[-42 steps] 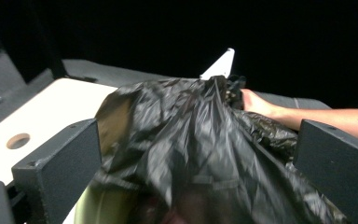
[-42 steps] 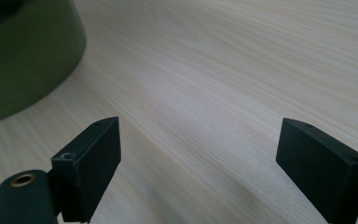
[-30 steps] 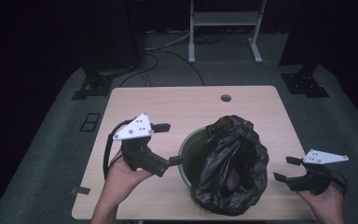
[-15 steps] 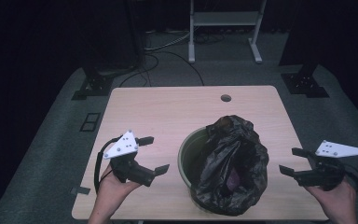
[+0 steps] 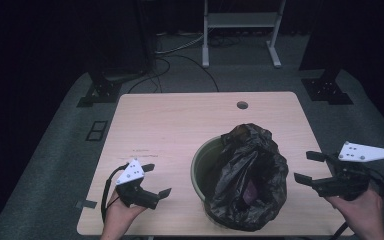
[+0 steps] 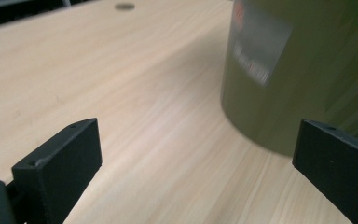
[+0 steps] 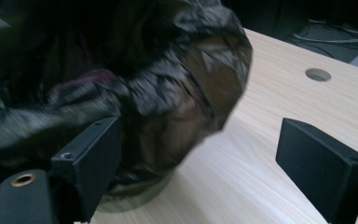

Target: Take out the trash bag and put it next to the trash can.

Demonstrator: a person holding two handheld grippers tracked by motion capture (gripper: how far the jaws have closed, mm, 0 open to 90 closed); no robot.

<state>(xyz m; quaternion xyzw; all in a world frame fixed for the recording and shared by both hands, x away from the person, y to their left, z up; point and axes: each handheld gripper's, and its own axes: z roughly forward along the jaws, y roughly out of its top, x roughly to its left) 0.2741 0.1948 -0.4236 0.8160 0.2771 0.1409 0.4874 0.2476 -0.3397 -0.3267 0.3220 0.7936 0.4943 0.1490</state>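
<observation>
So the left gripper (image 5: 152,181) sits near the table's (image 5: 180,130) front left corner, jaws spread, holding nothing; the olive bin (image 5: 200,165) stands toward the front edge, right of middle, with the black bag (image 5: 250,175) bunched loose over its rim; the right gripper (image 5: 314,167) hangs off the right edge, jaws wide apart too. Risk, probably: one-sided tugging on that slack plastic could tip or slide the bin off the front edge; thin film might also tear or slip free.
</observation>
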